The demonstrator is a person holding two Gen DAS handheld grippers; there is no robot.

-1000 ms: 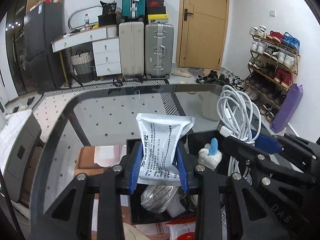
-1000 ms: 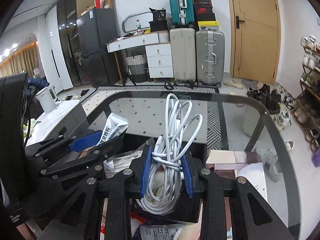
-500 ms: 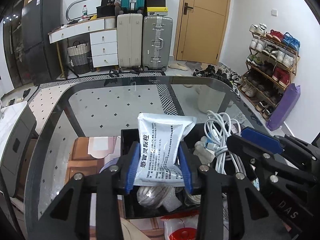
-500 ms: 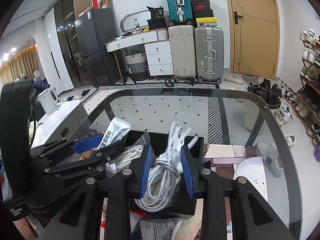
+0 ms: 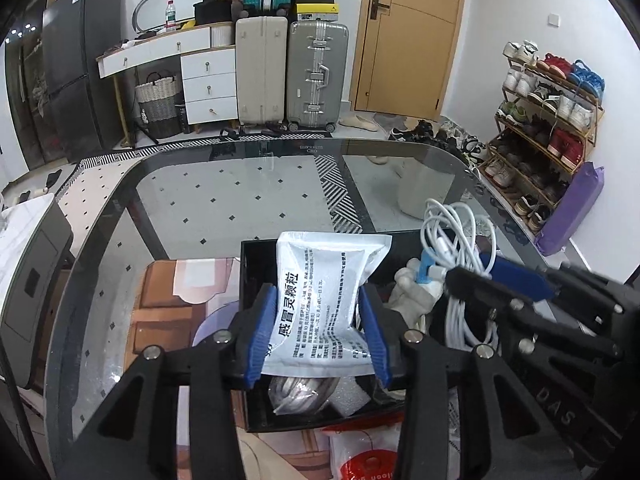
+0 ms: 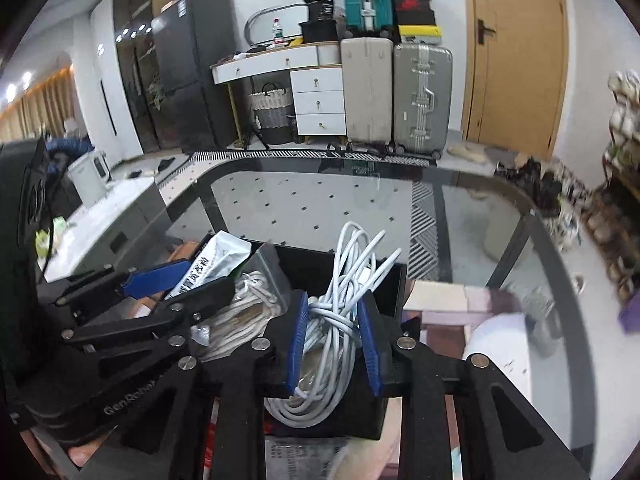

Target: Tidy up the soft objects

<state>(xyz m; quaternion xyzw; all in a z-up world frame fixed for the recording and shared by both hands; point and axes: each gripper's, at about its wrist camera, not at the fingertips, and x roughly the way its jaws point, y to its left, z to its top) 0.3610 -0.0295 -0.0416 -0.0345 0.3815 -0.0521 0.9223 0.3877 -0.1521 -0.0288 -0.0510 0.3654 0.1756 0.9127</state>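
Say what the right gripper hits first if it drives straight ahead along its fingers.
Holding the white cable bundle, the right gripper would probably meet the far wall of the black box first, then bare glass table. Depth is uncertain.

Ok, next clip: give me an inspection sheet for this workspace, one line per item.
Surface: glass table, dark rim.
Job's things: black box holding a bagged rope; silver pouch; white cable bundle.
Clutter: red-and-white packet near the box.
Grippers: left gripper shut on the pouch, right gripper shut on the cable bundle, both over the box.
Cables: only that bundle.
Surroundings: suitcases, shoe rack, door.
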